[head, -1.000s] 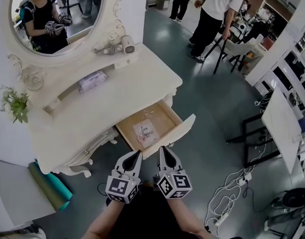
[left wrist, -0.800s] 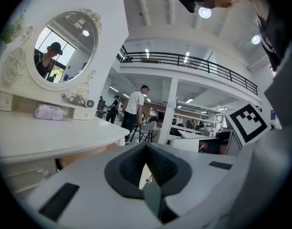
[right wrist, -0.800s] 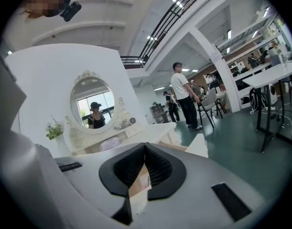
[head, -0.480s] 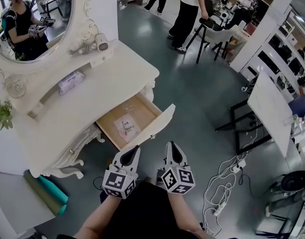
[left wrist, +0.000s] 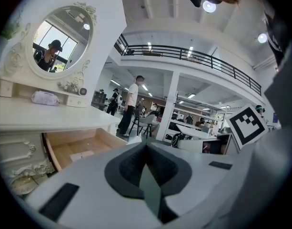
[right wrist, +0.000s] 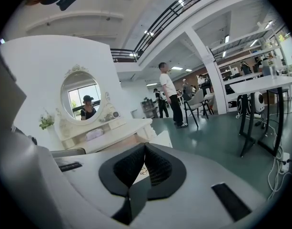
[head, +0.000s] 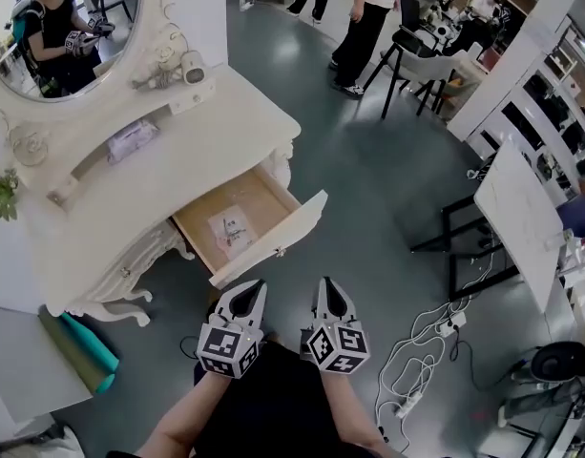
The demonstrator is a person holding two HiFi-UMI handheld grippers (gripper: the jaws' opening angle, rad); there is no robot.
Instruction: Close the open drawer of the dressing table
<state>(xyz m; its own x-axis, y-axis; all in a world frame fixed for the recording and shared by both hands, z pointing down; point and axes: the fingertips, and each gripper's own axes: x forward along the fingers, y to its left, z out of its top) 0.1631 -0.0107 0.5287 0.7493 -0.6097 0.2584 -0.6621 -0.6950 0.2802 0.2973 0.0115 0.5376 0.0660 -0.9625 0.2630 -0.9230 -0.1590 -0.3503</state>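
plainly, drawer (head: 273,240) open — left tongs (head: 258,289), right tongs (head: 323,286) closed, empty.

The white desk (head: 177,175) stands on a grey-green floor (head: 368,189), its top bare. Along its back runs a low raised shelf (head: 82,172), with a pale packet (head: 130,139) lying under it on the desk and a hair dryer (head: 184,68) resting on top. The drawer (head: 270,239) stands pulled out, a printed sheet (head: 230,232) flat on its wooden bottom. On the floor by the desk's carved legs lie two rolled mats (head: 79,348), teal and olive. Well apart, white cables (head: 424,351) trail across the floor.
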